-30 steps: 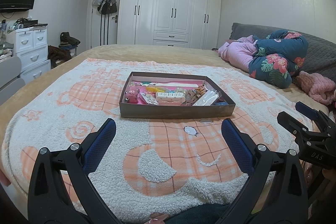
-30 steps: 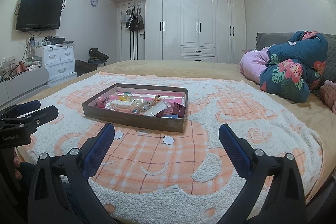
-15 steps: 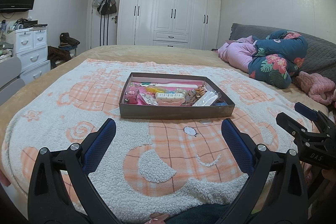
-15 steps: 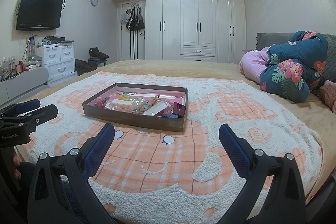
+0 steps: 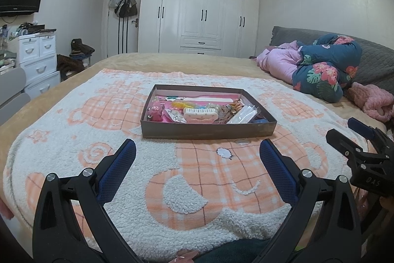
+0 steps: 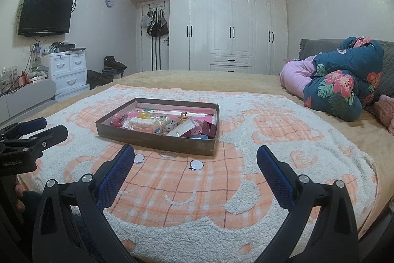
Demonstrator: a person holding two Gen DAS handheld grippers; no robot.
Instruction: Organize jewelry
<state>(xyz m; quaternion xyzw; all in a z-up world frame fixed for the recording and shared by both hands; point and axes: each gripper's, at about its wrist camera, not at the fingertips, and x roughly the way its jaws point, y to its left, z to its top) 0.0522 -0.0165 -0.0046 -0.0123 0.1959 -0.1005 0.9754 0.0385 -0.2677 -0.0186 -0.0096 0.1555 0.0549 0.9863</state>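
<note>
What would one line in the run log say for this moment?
phase: start | left claw: open, empty | right claw: open, empty | jewelry tray: on blanket, ahead of both, untouched

The left tongs (image 5: 197, 155) and right tongs (image 6: 195, 156) share black frames, silver screws and blue textured pads (image 6: 115, 179).

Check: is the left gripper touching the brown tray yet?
Apart. The left wrist view shows the left gripper open, with a strip of blanket between its fingertips and the tray. The right wrist view agrees.
</note>
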